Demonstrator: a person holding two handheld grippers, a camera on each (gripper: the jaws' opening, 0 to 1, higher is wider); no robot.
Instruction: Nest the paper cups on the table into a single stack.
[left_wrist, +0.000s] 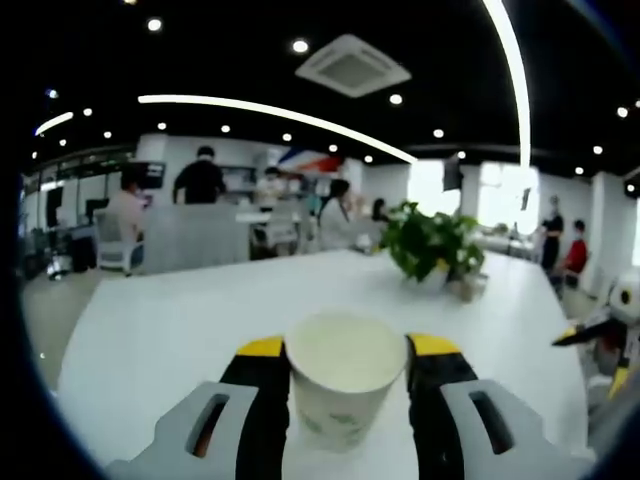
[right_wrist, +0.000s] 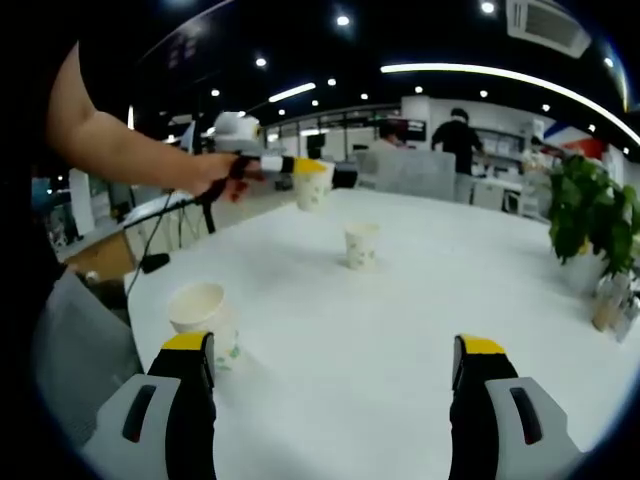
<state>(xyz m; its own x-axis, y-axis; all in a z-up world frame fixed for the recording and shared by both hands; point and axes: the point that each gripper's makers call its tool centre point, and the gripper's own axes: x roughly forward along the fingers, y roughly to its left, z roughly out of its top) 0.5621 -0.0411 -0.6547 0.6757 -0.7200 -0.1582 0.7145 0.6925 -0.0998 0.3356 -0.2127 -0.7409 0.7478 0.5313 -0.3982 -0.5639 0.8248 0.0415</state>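
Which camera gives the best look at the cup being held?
The left gripper view: the held cup sits close between the left gripper jaws, its open rim facing up. In the right gripper view the same cup is small and far, above the table.

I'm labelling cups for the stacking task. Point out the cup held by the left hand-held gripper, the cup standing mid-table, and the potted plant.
held cup (left_wrist: 345, 385): left gripper view, its side wall.
mid-table cup (right_wrist: 361, 246): right gripper view, its side wall.
potted plant (left_wrist: 432, 240): left gripper view, its leaves.

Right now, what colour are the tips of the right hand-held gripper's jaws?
Yellow tips on black jaws, clearest in the right gripper view.
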